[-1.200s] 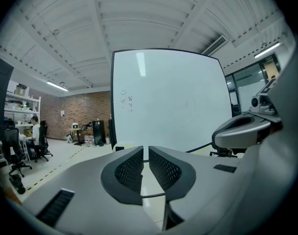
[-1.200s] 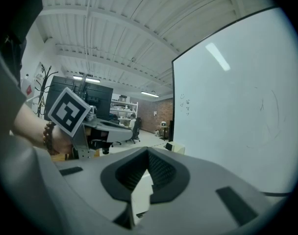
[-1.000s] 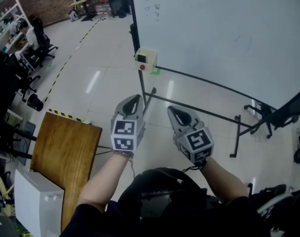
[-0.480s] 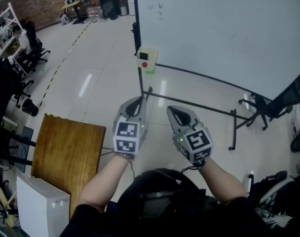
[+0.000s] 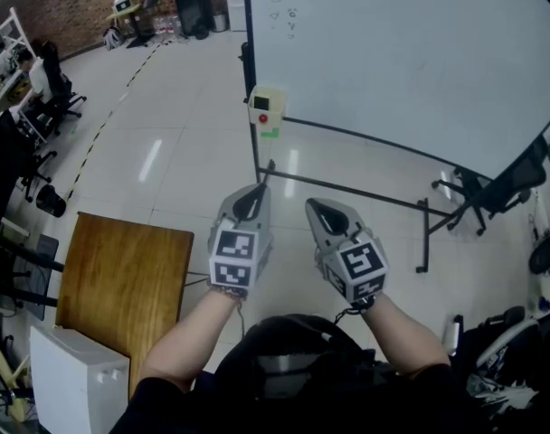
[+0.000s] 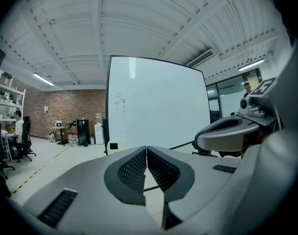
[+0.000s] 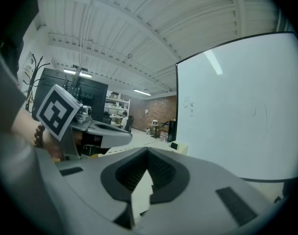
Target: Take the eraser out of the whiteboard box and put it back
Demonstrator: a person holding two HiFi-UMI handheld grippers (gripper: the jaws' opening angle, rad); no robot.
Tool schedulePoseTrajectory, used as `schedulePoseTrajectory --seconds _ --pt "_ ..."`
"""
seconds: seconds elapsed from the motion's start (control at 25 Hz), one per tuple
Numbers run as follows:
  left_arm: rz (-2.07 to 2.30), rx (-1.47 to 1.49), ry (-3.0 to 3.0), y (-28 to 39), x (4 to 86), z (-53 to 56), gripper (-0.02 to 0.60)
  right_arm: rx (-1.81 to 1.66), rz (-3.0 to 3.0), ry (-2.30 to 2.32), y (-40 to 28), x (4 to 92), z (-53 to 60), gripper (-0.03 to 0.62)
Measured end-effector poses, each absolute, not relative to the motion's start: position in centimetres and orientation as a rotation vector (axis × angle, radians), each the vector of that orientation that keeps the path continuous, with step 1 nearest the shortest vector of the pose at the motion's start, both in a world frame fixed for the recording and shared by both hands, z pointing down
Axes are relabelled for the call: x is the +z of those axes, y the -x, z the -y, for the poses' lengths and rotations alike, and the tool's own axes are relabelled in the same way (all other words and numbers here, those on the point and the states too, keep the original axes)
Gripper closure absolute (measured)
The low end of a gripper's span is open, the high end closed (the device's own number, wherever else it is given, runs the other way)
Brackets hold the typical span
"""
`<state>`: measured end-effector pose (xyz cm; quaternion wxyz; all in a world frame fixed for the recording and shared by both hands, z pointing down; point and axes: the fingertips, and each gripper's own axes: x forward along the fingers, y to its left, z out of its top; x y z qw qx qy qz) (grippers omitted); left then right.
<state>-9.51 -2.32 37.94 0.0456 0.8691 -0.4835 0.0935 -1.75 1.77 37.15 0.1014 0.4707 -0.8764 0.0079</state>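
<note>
A cream whiteboard box with a dark window and a red dot hangs at the lower left corner of the big whiteboard. It shows small in the left gripper view and in the right gripper view. No eraser can be made out. My left gripper and right gripper are held side by side over the floor, well short of the box. Both point toward the board. Each is shut, with nothing between its jaws.
A brown wooden table and a white cabinet stand at my left. The whiteboard's black stand legs cross the glossy floor ahead. Office chairs and a seated person are far left; another chair is at right.
Both grippers have drifted a little forward toward the whiteboard stand, still side by side. Their jaws stay shut and empty.
</note>
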Motion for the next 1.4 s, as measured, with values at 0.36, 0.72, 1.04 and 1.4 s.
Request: schedulePoseTrajectory --seconds 0.36,0.72,1.04,1.4 --pt "1.503 0.296 -2.628 8.1 38.1 1.2 0.581 0.019 2.620 -1.336 0.6 36.8 -2.2 0.569" --pt "1.524 0.309 -2.601 6.1 38.6 0.5 0.581 0.006 2.632 -1.294 -1.3 36.9 -2.8 0.569" --pt "1.536 0.316 -2.592 5.2 38.5 0.3 0.581 0.017 2.642 -1.280 -2.2 36.8 -2.9 0.569" --pt "1.534 0.320 -2.592 4.3 38.8 0.1 0.581 0.015 2.638 -1.279 -3.1 37.1 -3.0 0.569"
